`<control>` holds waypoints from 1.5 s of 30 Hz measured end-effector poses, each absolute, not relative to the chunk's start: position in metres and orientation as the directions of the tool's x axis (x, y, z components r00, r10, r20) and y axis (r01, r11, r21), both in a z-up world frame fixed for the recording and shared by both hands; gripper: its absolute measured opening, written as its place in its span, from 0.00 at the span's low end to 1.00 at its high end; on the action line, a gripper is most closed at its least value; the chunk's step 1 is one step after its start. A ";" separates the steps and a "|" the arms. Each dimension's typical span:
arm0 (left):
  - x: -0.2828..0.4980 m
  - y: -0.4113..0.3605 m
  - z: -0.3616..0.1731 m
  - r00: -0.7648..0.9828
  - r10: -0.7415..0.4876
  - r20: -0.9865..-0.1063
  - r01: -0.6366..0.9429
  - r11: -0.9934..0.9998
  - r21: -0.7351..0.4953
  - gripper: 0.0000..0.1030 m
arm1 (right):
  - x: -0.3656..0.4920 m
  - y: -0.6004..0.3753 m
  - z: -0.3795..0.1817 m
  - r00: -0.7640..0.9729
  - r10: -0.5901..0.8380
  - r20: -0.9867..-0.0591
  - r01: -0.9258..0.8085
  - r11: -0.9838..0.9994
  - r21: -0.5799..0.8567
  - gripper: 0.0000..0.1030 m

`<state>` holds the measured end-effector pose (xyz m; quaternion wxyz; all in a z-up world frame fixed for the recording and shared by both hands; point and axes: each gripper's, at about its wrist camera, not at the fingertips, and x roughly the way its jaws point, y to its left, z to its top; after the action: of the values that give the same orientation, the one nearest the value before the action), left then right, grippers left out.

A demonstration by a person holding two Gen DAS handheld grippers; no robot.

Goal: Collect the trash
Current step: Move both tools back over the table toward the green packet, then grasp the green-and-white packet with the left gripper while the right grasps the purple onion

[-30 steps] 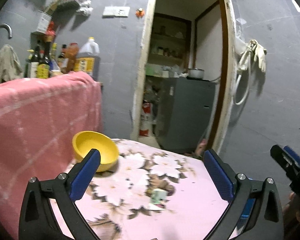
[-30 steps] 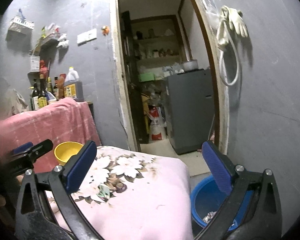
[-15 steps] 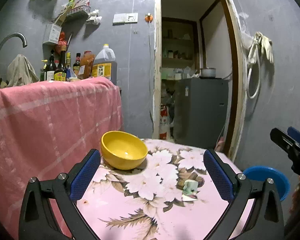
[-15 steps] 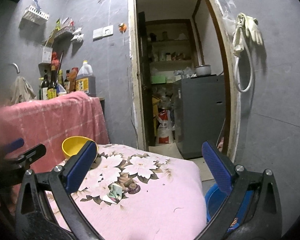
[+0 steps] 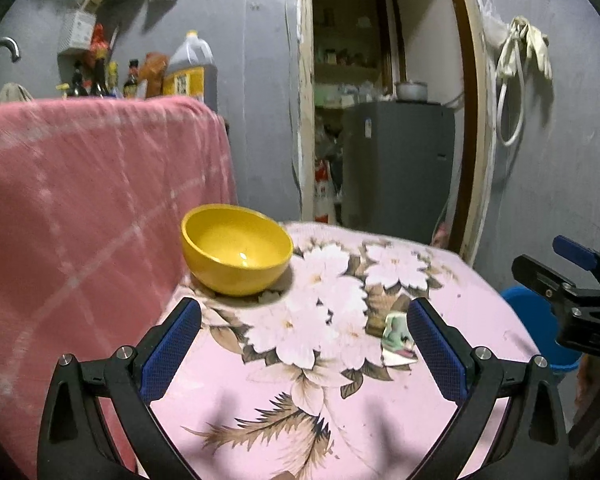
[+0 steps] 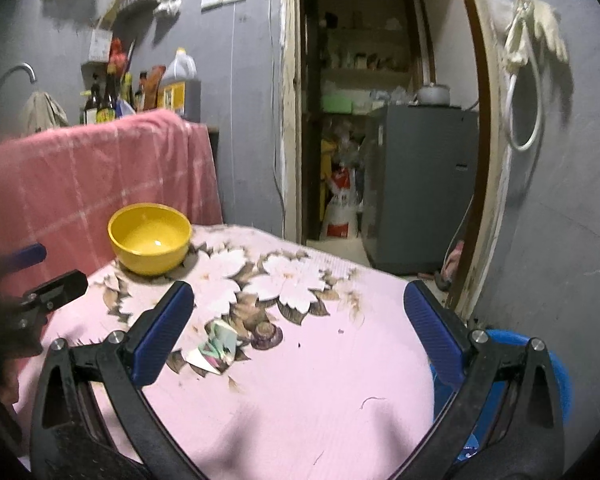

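Note:
A crumpled green-and-white wrapper (image 5: 396, 334) (image 6: 216, 346) lies on the pink floral table (image 5: 308, 408) (image 6: 320, 380), right of centre. A small brown cap-like scrap (image 6: 266, 334) sits beside it. My left gripper (image 5: 300, 354) hovers open over the table's near part, the wrapper just inside its right finger. My right gripper (image 6: 296, 334) is open too, the wrapper near its left finger. A blue bin (image 5: 540, 324) (image 6: 560, 376) stands on the floor at the table's right side. Each gripper shows at the edge of the other's view.
A yellow bowl (image 5: 236, 248) (image 6: 150, 238) sits at the table's far left corner. A pink checked cloth (image 5: 80, 208) covers a higher counter on the left, with bottles (image 6: 108, 100) behind. A doorway with a grey fridge (image 5: 396, 168) lies beyond.
Both grippers have come closer to the table and tilted down; the bowl and wrapper look larger. Both stay open with nothing held.

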<state>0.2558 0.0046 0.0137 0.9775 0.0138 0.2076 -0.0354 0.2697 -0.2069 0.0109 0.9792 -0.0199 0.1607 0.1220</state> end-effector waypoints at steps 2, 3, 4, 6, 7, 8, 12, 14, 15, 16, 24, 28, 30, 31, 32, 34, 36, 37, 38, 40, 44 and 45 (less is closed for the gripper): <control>0.266 0.004 0.008 0.891 -0.079 -0.447 0.088 0.996 -0.001 0.98 | 0.279 -0.207 0.004 0.905 0.241 -0.350 -0.256 0.967 0.004 1.00; 0.271 0.003 0.005 0.880 -0.088 -0.466 0.095 0.995 -0.008 0.98 | 0.285 -0.208 0.001 0.898 0.241 -0.368 -0.258 0.966 0.005 1.00; 0.276 0.002 0.001 0.868 -0.097 -0.487 0.102 0.995 -0.015 0.98 | 0.289 -0.208 -0.002 0.893 0.243 -0.379 -0.260 0.966 0.006 1.00; 0.285 -0.001 -0.006 0.840 -0.119 -0.530 0.124 0.992 -0.026 0.96 | 0.297 -0.210 -0.008 0.878 0.247 -0.410 -0.267 0.964 0.011 1.00; 0.290 -0.004 -0.010 0.825 -0.130 -0.551 0.137 0.990 -0.029 0.95 | 0.300 -0.212 -0.010 0.872 0.249 -0.422 -0.268 0.963 0.014 1.00; 0.294 -0.007 -0.014 0.808 -0.140 -0.572 0.150 0.988 -0.029 0.93 | 0.304 -0.213 -0.013 0.865 0.252 -0.435 -0.270 0.963 0.020 1.00; 0.310 -0.021 -0.029 0.736 -0.180 -0.653 0.206 0.978 -0.038 0.86 | 0.317 -0.220 -0.025 0.833 0.250 -0.493 -0.270 0.962 0.032 1.00; 0.318 -0.029 -0.035 0.700 -0.193 -0.688 0.231 0.972 -0.038 0.82 | 0.320 -0.223 -0.029 0.823 0.250 -0.511 -0.271 0.962 0.034 1.00; 0.321 -0.033 -0.037 0.684 -0.196 -0.703 0.240 0.970 -0.036 0.81 | 0.322 -0.225 -0.031 0.816 0.248 -0.521 -0.271 0.962 0.034 1.00; 0.325 -0.037 -0.040 0.667 -0.199 -0.718 0.250 0.967 -0.036 0.79 | 0.325 -0.226 -0.033 0.810 0.244 -0.533 -0.269 0.963 0.032 1.00; 0.353 -0.067 -0.055 0.578 -0.211 -0.788 0.315 0.949 -0.023 0.64 | 0.337 -0.239 -0.043 0.778 0.236 -0.582 -0.254 0.966 0.052 1.00; 0.365 -0.087 -0.061 0.575 -0.126 -0.808 0.334 0.938 0.091 0.57 | 0.338 -0.243 -0.045 0.771 0.236 -0.592 -0.249 0.967 0.062 1.00; 0.369 -0.090 -0.063 0.568 -0.123 -0.814 0.343 0.934 0.098 0.50 | 0.339 -0.245 -0.046 0.767 0.236 -0.597 -0.245 0.967 0.067 1.00; 0.371 -0.090 -0.062 0.565 -0.127 -0.815 0.343 0.935 0.092 0.47 | 0.339 -0.245 -0.046 0.765 0.235 -0.599 -0.244 0.967 0.068 1.00; 0.372 -0.089 -0.062 0.563 -0.131 -0.816 0.342 0.936 0.086 0.40 | 0.339 -0.246 -0.047 0.763 0.235 -0.603 -0.243 0.968 0.070 1.00; 0.373 -0.085 -0.060 0.561 -0.138 -0.817 0.335 0.940 0.071 0.32 | 0.340 -0.247 -0.048 0.758 0.236 -0.608 -0.243 0.967 0.073 1.00; 0.373 -0.078 -0.059 0.558 -0.154 -0.816 0.328 0.944 0.046 0.30 | 0.342 -0.245 -0.049 0.748 0.244 -0.617 -0.250 0.965 0.078 1.00; 0.372 -0.073 -0.058 0.557 -0.161 -0.815 0.320 0.947 0.032 0.30 | 0.342 -0.243 -0.050 0.744 0.248 -0.621 -0.256 0.964 0.079 1.00; 0.372 -0.066 -0.057 0.556 -0.166 -0.814 0.309 0.951 0.018 0.30 | 0.343 -0.241 -0.050 0.739 0.251 -0.625 -0.261 0.962 0.078 1.00; 0.371 -0.056 -0.054 0.559 -0.176 -0.810 0.286 0.958 -0.011 0.30 | 0.346 -0.234 -0.053 0.722 0.264 -0.639 -0.280 0.957 0.078 1.00; 0.367 -0.029 -0.047 0.568 -0.180 -0.803 0.233 0.971 -0.052 0.30 | 0.362 -0.215 -0.061 0.662 0.291 -0.690 -0.331 0.940 0.079 1.00; 0.366 -0.024 -0.046 0.570 -0.180 -0.801 0.224 0.973 -0.060 0.30 | 0.367 -0.210 -0.063 0.646 0.296 -0.703 -0.343 0.936 0.080 1.00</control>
<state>0.3665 -0.0242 -0.0460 0.8857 0.0241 0.4493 -0.1139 0.3666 -0.2101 -0.0625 0.9068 -0.0303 0.3818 0.1762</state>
